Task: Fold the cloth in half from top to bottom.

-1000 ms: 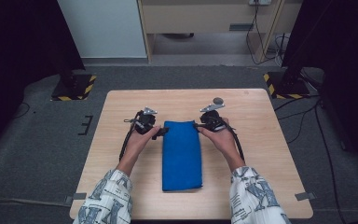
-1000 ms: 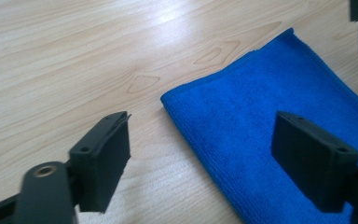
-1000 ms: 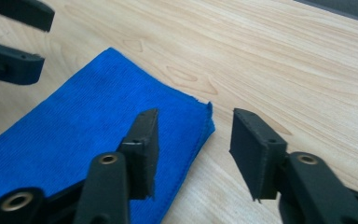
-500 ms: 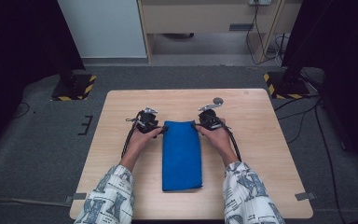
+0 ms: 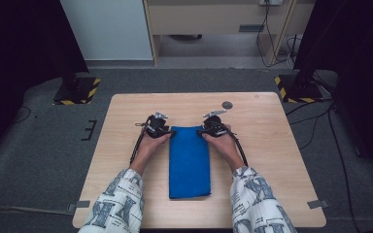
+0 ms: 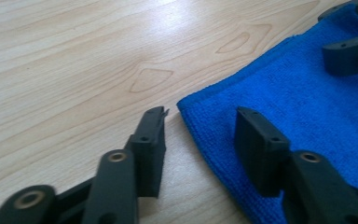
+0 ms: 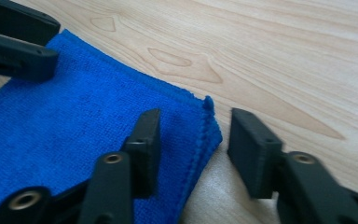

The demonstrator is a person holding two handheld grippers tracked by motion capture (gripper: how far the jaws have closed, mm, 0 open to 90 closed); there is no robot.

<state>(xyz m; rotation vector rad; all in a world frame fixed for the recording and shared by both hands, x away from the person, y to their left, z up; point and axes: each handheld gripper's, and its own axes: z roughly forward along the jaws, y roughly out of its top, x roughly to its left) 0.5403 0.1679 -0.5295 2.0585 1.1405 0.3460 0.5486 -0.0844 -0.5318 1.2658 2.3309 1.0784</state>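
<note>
I have both forearms reaching forward over the table, each hand at a far corner of the blue cloth. My left gripper gapes wide, straddling the cloth's far left corner without pinching it. My right gripper gapes likewise astride the far right corner. The cloth lies flat, folded long, mid-table.

No readable text, labels, brands or numbers on anything.
</note>
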